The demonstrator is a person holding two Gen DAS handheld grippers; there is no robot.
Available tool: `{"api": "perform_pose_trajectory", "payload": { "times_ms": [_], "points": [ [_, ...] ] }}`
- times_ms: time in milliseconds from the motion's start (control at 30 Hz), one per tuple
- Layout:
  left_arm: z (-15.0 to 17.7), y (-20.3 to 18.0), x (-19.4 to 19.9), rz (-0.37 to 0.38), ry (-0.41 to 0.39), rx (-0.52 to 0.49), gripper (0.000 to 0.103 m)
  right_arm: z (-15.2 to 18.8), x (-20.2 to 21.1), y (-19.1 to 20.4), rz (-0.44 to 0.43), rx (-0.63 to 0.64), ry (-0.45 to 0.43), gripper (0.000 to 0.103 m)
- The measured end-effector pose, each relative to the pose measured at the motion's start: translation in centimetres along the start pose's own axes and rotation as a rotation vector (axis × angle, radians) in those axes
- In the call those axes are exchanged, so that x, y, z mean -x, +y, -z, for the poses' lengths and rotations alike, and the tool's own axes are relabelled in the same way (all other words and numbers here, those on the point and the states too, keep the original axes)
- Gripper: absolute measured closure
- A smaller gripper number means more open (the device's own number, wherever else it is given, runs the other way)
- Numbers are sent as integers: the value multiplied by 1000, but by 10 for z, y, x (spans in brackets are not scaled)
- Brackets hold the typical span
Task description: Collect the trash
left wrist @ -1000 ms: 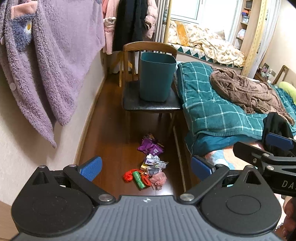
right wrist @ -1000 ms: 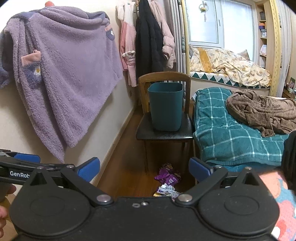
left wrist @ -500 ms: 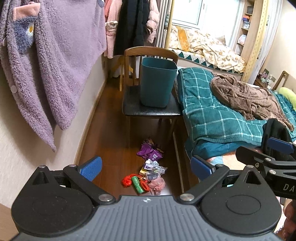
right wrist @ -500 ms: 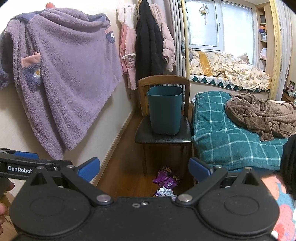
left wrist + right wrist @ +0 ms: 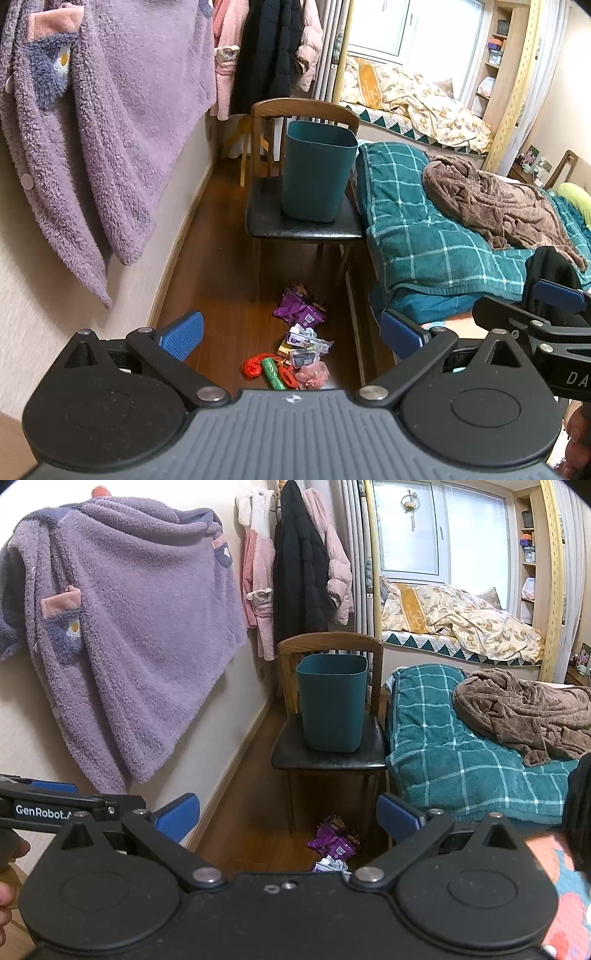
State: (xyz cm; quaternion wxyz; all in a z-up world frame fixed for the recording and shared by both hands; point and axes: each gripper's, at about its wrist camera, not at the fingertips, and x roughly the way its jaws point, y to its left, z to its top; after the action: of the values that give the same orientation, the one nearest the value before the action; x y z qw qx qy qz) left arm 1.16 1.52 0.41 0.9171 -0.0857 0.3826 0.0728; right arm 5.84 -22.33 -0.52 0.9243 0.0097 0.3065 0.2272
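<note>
left gripper (image 5: 291,332) spread, empty | right gripper (image 5: 288,816) spread, empty | trash pile (image 5: 295,347) on floor, 6 o'clock of bin (image 5: 317,170) on chair (image 5: 303,221) | view has edged closer; nothing collected yet

This is a bedroom in a lived-in home. A bed (image 5: 424,229) with a teal checked blanket (image 5: 454,746) stands along the right side, a brown throw (image 5: 495,199) crumpled on it. Beyond it a window (image 5: 436,531) looks over a ledge heaped with yellow patterned bedding (image 5: 461,624). On the left wall hang a fluffy purple robe (image 5: 129,627), a pink robe (image 5: 256,590) and a black coat (image 5: 299,568). A wooden chair (image 5: 303,221) with a dark seat stands on the wood floor (image 5: 218,266), between wall and bed, carrying a teal waste bin (image 5: 317,173). Shelves (image 5: 528,554) fill the far right corner. Wrappers (image 5: 299,332) lie scattered on the floor in front of the chair.
</note>
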Motion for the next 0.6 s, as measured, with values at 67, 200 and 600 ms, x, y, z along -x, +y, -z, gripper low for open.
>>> {"api": "perform_pose_trajectory", "payload": {
  "times_ms": [67,200,600],
  "points": [
    [-3,2,-1,4,-2,-1,0,-3,-2,1,3,-1,-3,0],
    [-7,4,-4,7,-7,-11,0,-8,-6,3,6,-4,-9,0],
    [-11,5,-7,29,-21,-14,0,-13,-12,7,1,-9,-7,2]
  ]
}}
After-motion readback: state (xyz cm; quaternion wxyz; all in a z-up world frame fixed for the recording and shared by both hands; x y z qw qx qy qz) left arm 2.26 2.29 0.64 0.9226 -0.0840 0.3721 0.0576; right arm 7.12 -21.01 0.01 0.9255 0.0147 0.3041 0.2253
